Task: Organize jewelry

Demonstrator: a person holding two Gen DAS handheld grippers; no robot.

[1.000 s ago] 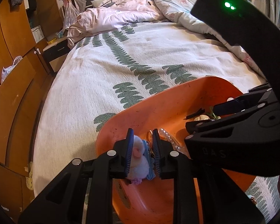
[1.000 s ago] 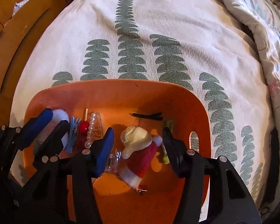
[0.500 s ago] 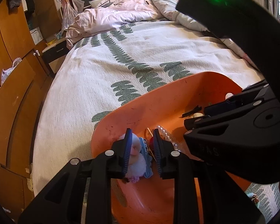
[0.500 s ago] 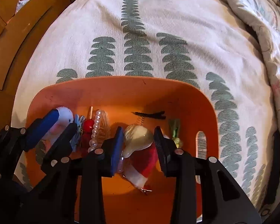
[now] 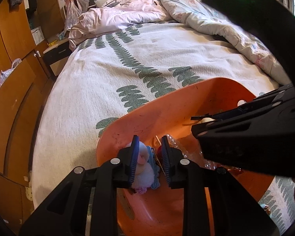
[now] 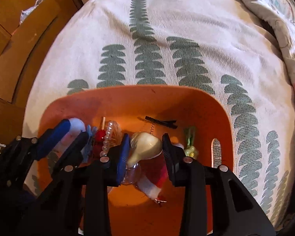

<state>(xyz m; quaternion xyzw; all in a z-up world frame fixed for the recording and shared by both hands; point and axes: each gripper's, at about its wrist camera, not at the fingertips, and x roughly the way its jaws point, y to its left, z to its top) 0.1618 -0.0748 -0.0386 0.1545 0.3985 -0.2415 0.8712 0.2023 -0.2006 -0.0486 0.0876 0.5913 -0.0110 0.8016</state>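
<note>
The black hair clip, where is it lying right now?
In the right wrist view, the black hair clip lies near the far wall of the orange basket, just beyond the cream-coloured ornament.

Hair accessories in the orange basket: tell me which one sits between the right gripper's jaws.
The cream-coloured glossy clip, on the red-and-white piece. The black clip lies behind it; the green one is outside the right gripper.

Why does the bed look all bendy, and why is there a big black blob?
Left wrist view: the fisheye lens curves the bed; the blob is the right tongs, close up. Right wrist view: the same bending; the orange tub stays sharp.
</note>
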